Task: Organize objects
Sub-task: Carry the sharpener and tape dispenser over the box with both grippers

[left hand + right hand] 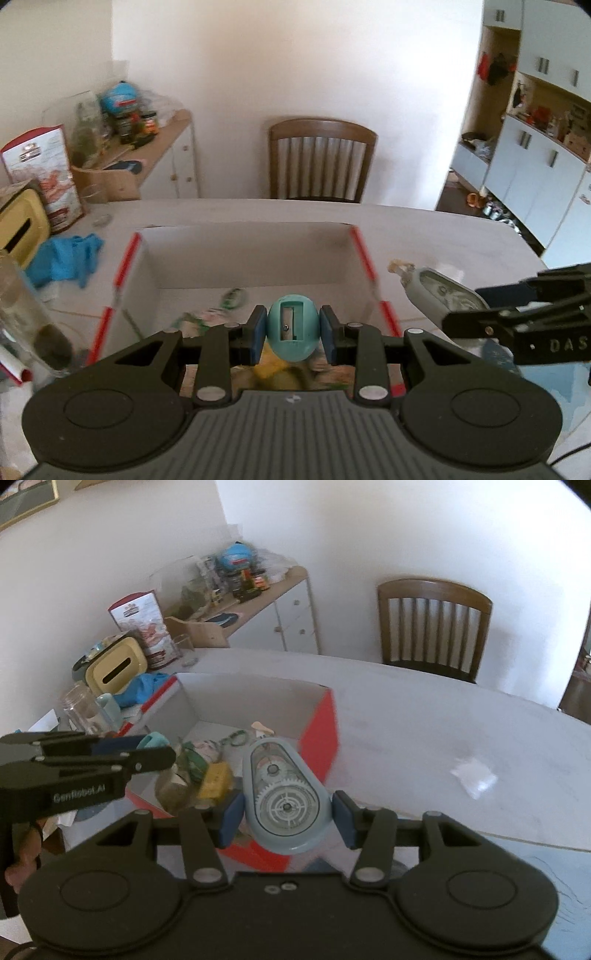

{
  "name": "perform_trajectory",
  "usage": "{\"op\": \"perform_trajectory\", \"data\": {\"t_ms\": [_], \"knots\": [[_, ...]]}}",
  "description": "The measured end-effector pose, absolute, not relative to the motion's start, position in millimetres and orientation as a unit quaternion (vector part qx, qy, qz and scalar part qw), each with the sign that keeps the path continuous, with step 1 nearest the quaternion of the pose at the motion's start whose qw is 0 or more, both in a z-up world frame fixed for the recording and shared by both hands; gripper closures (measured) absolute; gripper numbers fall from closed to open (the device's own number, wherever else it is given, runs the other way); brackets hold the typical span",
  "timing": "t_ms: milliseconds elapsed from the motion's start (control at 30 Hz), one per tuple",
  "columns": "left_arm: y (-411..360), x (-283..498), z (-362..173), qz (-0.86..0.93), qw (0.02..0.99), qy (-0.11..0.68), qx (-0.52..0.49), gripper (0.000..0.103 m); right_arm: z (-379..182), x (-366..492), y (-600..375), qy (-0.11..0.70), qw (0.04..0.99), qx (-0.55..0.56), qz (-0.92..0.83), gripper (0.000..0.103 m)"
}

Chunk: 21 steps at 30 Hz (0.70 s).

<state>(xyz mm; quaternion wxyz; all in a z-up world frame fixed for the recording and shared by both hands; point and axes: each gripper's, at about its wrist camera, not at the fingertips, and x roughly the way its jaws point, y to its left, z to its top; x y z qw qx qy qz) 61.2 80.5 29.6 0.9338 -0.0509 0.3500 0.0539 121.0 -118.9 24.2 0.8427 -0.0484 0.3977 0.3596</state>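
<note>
My left gripper (292, 328) is shut on a teal egg-shaped pencil sharpener (291, 326), held over the near part of an open cardboard box (243, 258) with red-striped edges. My right gripper (286, 812) is shut on a grey-blue correction tape dispenser (282, 794) with a clear window and white gears, held above the box's near right corner (317, 731). The dispenser also shows at the right of the left wrist view (443, 291). Inside the box lie a yellow item (214, 775), green-patterned things (194, 760) and a green bead ring (236, 736).
The box stands on a white table (443, 731). Left of it are a blue cloth (64, 258), a yellow holder (114, 666), a glass jar (79, 705) and a printed bag (48, 177). A wooden chair (321, 158) stands behind, a cluttered sideboard (258, 590) at back left.
</note>
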Motion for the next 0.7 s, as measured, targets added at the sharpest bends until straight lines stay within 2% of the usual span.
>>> {"op": "perform_trajectory", "data": {"t_ms": [333,700], "knots": [[143,85,14,0.076,0.925,0.367,-0.058,0.073,10,117,-56,0.407,0.84,-0.064,0.353,0.052],[159,123,-14,0.056,0.916,0.395,-0.044,0.073,-16,117,-9,0.424,0.837,-0.094,0.331,0.052]]}}
